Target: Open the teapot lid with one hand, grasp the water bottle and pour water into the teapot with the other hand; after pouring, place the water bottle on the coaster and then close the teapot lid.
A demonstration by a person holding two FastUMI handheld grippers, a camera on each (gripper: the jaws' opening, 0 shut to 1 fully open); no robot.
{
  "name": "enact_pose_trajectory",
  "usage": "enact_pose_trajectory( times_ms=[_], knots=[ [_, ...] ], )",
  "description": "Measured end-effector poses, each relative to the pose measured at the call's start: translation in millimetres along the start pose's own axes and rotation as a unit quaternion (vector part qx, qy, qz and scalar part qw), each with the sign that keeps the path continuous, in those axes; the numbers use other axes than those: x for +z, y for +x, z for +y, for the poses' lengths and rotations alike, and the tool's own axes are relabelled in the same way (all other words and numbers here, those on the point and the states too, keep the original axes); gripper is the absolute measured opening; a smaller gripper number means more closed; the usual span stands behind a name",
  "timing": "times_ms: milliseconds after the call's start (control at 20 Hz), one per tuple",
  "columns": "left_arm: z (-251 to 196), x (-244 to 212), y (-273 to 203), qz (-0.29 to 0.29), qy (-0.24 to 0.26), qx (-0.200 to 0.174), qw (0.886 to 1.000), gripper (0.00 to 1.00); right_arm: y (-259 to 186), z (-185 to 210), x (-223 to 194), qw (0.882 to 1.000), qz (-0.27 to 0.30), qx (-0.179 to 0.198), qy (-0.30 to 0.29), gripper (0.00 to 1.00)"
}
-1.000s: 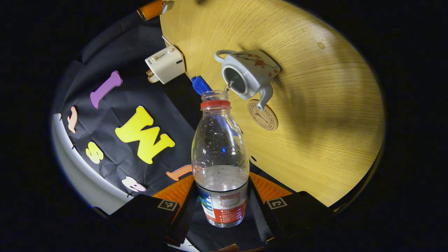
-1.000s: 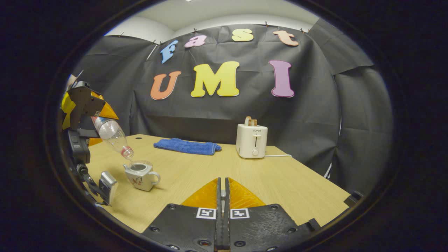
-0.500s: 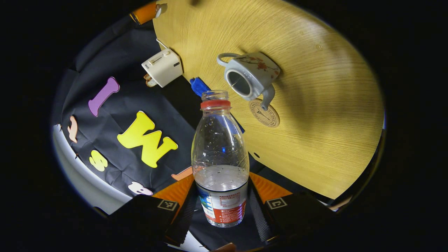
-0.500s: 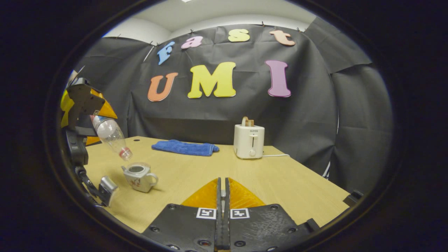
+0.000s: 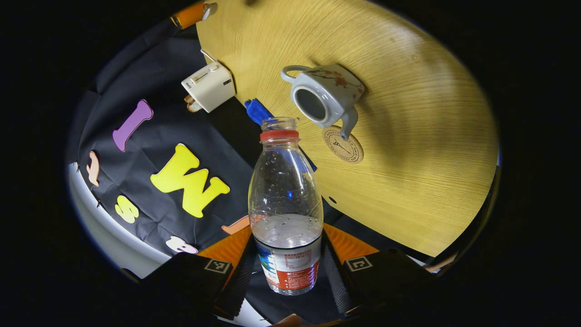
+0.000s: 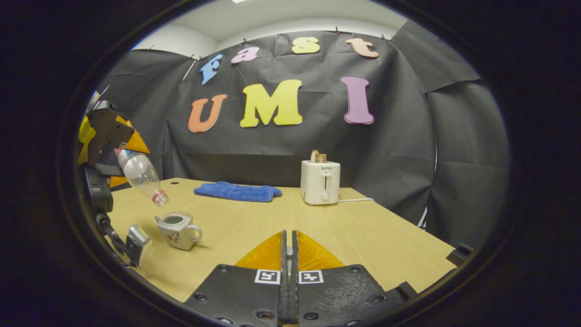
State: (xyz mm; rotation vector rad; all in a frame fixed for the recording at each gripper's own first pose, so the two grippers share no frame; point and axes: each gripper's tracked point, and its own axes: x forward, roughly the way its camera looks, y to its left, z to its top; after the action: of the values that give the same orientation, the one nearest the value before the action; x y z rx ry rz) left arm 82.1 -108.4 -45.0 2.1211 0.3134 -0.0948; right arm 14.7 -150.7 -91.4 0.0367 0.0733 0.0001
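The left gripper (image 5: 287, 268) is clamping the water bottle (image 5: 285, 204) between both fingers, tilting its uncapped mouth above the open teapot (image 5: 324, 95), which is sitting on the wooden table (image 5: 408, 150) just beside the coaster (image 5: 343, 145). The right gripper (image 6: 288, 254) is hovering clenched over the table, well apart from the teapot.

Blue towel (image 5: 257, 110) largely hidden behind the water bottle (image 5: 285, 209); small pale object between the right gripper (image 6: 288, 254) fingers too small to identify.
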Motion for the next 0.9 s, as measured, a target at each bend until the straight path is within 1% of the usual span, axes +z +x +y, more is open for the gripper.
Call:
enact_pose_trajectory(
  times_ms=[50,150,250,350,450,550,650,700,750,900],
  knots=[
    [-1.9,0.9,2.8,-0.007,-0.02,0.001,1.0,0.76,-0.3,0.0,-0.8,1.0,0.0,-0.002,-0.002,0.0],
    [-13.4,1.6,8.4,-0.025,-0.082,-0.016,0.996,0.76,-1.0,2.8,-0.1,1.0,-0.002,0.0,-0.003,0.0],
    [-24.8,2.7,14.9,-0.041,-0.158,-0.03,0.986,0.76,-2.0,2.6,0.0,1.0,-0.003,-0.001,-0.007,0.0],
    [-27.8,1.3,22.9,-0.05,-0.233,-0.036,0.971,0.76,-1.9,2.1,0.2,1.0,-0.005,-0.004,-0.007,0.0],
    [-29.0,-5.3,28.5,-0.055,-0.317,-0.032,0.946,0.77,-0.7,3.2,-1.1,1.0,-0.004,-0.005,-0.007,0.0],
    [-24.3,-10.0,35.3,-0.06,-0.392,-0.021,0.918,0.76,0.3,4.0,-4.5,1.0,0.0,-0.006,-0.009,0.0],
    [-15.3,-12.9,42.3,-0.073,-0.465,-0.004,0.882,0.76,0.2,6.4,-6.8,1.0,0.001,-0.007,-0.013,0.0],
    [-13.0,-14.3,44.2,-0.075,-0.502,0.002,0.861,0.76,-0.1,7.3,-5.8,1.0,-0.001,-0.007,-0.014,0.0],
    [-9.1,-15.0,44.7,-0.083,-0.539,0.012,0.838,0.77,-0.8,7.5,-4.9,1.0,-0.003,-0.008,-0.014,0.0],
    [1.6,-6.8,49.0,-0.117,-0.635,0.025,0.763,0.76,-1.3,10.1,-5.1,1.0,-0.003,-0.008,-0.017,0.0]
  ],
)
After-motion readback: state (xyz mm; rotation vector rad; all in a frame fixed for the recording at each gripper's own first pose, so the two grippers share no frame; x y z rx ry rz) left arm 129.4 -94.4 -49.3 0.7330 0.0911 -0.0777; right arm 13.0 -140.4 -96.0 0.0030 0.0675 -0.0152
